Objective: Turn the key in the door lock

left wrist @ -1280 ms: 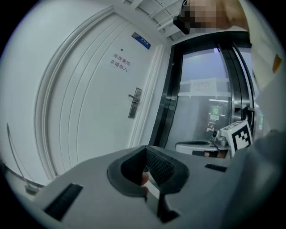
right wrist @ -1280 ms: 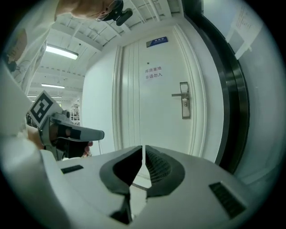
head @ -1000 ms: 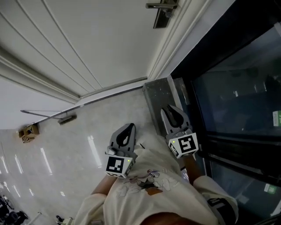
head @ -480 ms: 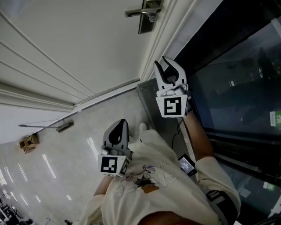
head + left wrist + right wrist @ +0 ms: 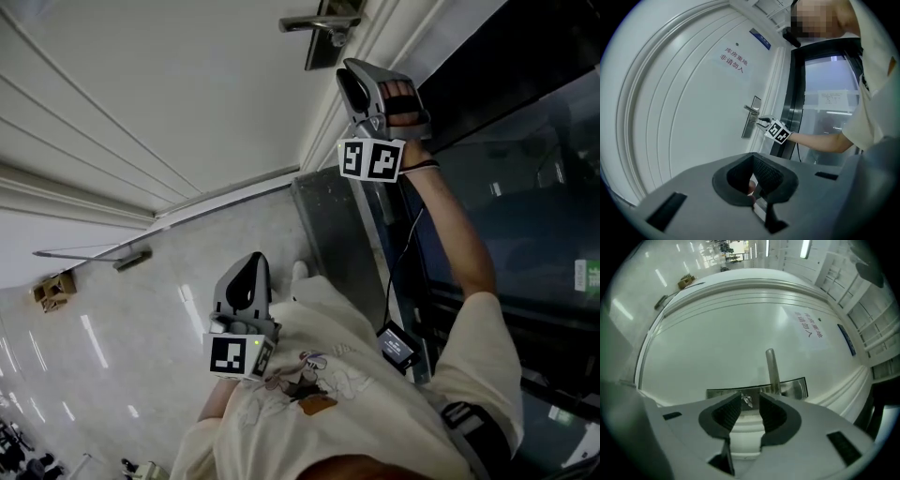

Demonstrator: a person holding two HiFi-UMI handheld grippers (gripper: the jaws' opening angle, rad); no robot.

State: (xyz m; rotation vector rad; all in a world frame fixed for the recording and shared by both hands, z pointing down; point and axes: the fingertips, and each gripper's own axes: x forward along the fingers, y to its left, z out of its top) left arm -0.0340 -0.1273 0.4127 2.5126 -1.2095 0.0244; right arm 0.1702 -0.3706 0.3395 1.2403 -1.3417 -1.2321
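Inside opening right gripper (image 5: 750, 399), key (image 5: 747, 401) (indistinct overhead)

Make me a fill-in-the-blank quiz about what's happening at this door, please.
The right gripper, jaws opening with nothing gripped, is raised to the white ____. Through the gap, a small ____ shows in the metal lock plate. From that plate juts a lever ____. The left gripper is held ____ than the right.
Missing: door; key; handle; lower.

Bright, even light glares in streaks off the glossy floor (image 5: 94, 339); both gripper views bulge.
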